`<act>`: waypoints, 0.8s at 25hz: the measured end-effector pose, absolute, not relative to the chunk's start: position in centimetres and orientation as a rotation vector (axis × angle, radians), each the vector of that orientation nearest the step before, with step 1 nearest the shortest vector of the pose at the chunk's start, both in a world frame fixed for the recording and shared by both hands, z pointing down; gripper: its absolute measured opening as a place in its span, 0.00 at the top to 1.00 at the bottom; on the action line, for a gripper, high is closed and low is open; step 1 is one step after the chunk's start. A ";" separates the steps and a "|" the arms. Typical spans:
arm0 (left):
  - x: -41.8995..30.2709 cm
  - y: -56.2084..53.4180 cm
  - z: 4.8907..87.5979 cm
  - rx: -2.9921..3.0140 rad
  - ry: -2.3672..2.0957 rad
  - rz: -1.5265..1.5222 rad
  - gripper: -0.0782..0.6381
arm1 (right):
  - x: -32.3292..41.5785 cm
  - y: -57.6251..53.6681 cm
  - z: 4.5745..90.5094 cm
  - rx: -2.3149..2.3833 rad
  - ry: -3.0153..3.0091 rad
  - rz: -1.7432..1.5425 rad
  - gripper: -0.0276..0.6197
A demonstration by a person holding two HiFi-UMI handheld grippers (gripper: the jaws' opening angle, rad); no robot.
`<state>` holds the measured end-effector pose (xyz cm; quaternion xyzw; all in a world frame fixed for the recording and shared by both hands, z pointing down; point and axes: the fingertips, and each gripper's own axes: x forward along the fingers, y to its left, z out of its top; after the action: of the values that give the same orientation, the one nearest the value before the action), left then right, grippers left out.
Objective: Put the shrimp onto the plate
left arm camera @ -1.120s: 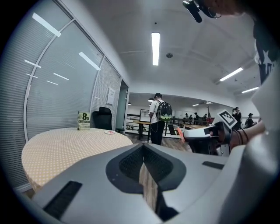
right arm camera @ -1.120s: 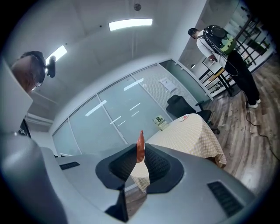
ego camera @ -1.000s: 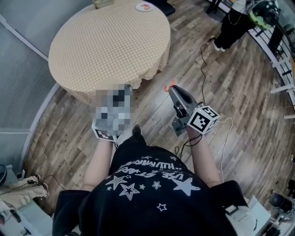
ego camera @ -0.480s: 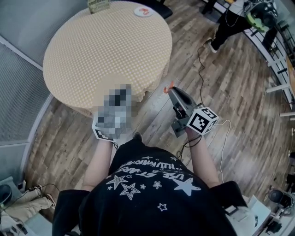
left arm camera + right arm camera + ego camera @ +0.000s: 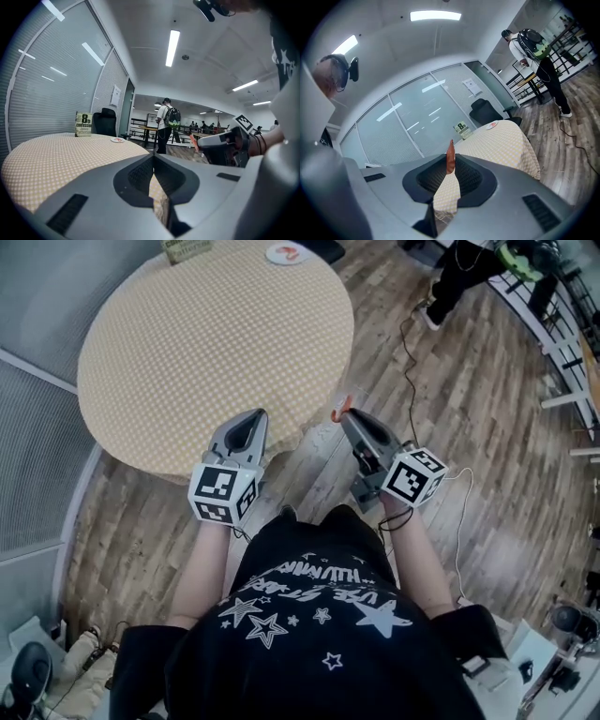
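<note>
Head view: right tongs (image 5: 344,415) pinch one shrimp (image 5: 339,409), left tongs (image 5: 252,415) closed empty, one plate (image 5: 273,253).

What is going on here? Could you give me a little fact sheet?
Setting: round table with checked cloth, wood floor
Left gripper: shut, empty
Right gripper: shut on shrimp
Plate: far edge of table, something red-orange on it
Book: upright near plate
Task status: shrimp not yet on plate
</note>
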<state>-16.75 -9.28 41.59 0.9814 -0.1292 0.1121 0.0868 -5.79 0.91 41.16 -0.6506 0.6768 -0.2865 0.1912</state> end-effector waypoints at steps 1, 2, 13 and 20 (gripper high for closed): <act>-16.6 -9.4 41.8 2.919 -0.387 0.338 0.88 | -5.5 0.9 41.3 -1.832 1.900 -0.808 0.86; -16.5 -9.5 42.0 2.916 -0.389 0.343 0.88 | -5.2 0.9 41.4 -1.836 1.896 -0.809 0.86; -15.5 -11.8 42.1 2.898 -0.560 0.358 0.88 | -2.0 -2.5 41.7 -1.717 1.964 -0.810 0.86; -11.7 -12.8 42.0 2.893 -0.674 0.366 0.88 | 3.2 -5.3 41.5 -1.631 2.024 -0.812 0.86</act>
<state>-11.72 -12.80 42.04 0.9640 -0.2244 0.1220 0.0743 3.16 -5.29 41.54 -0.5859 0.7271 -0.2917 0.2075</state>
